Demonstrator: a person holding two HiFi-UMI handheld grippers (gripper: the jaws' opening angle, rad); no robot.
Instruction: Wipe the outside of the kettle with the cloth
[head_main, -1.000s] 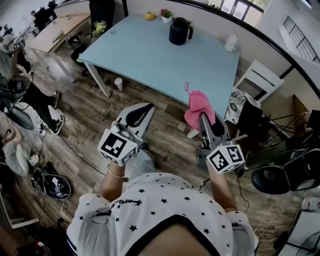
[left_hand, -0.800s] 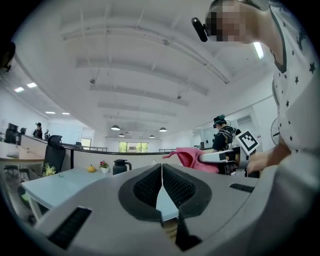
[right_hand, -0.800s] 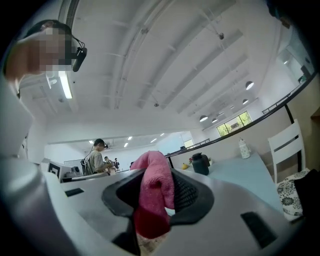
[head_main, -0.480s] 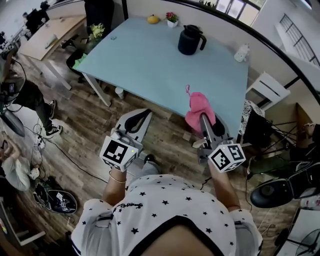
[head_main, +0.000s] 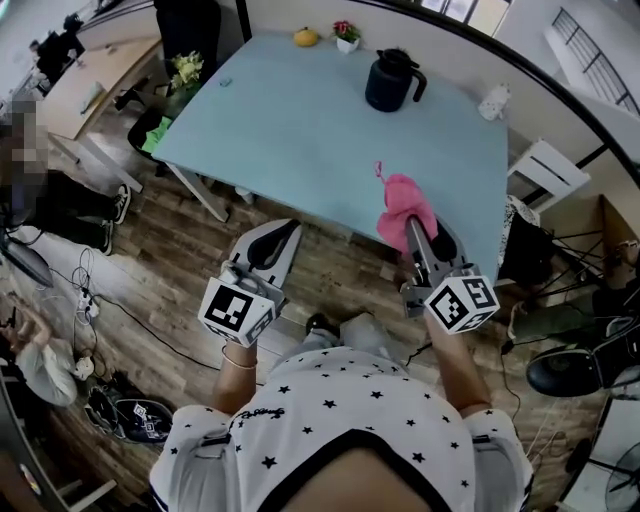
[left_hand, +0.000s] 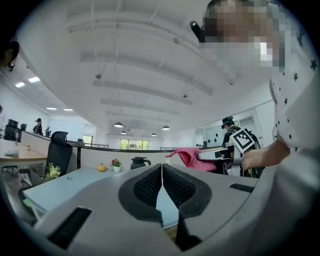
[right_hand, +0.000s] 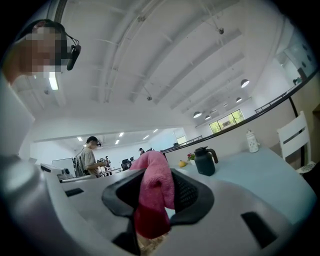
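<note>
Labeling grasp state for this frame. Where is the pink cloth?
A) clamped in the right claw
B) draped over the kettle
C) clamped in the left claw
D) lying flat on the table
A: the right gripper view shows the pink cloth pinched between the jaws of the right claw. The left claw is shut on nothing, and the kettle stands bare at the table's far side.

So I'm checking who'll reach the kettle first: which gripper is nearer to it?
Right. The right gripper, holding the pink cloth, is at the table's near edge, the kettle across the table; the left gripper is off the table, over the floor.
</note>
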